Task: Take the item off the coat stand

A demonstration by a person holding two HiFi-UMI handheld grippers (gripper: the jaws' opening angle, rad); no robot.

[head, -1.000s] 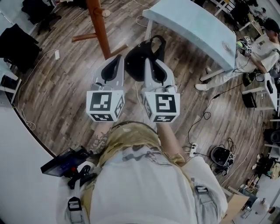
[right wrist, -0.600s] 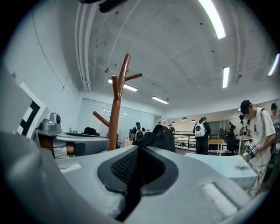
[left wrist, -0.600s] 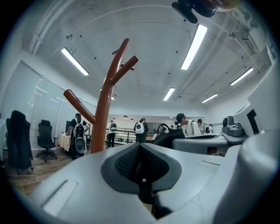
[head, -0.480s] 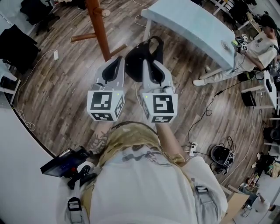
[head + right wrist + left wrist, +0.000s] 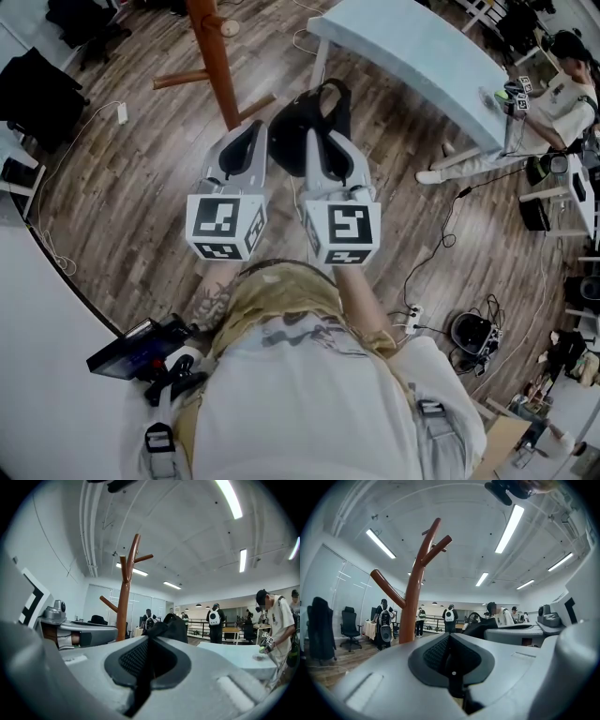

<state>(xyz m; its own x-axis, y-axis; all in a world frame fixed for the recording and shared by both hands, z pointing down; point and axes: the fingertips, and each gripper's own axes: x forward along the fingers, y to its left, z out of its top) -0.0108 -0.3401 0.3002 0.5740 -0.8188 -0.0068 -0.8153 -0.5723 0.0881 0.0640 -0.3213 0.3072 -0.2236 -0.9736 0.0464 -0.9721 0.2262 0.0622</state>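
The black bag (image 5: pixel 292 128) hangs in the air between my two grippers, away from the brown wooden coat stand (image 5: pixel 212 62). My right gripper (image 5: pixel 317 141) is shut on the bag's black strap, which runs down between its jaws (image 5: pixel 146 657); the bag's body (image 5: pixel 172 626) bulges just beyond them. My left gripper (image 5: pixel 246 139) is level with it on the left, shut with nothing between its jaws (image 5: pixel 450 654). The stand's bare branches (image 5: pixel 423 569) rise ahead of the left gripper and show left of centre from the right one (image 5: pixel 126 592). The bag (image 5: pixel 482 627) appears right of the left jaws.
A light blue table (image 5: pixel 427 58) stands ahead to the right, with a person (image 5: pixel 562 89) at its far end. Black chairs (image 5: pixel 37 89) stand at the left. Cables and a power strip (image 5: pixel 412 319) lie on the wooden floor. Several people stand farther back (image 5: pixel 450 618).
Both grippers and the bag stay almost still. The person at the far right has shifted a little beside the table.
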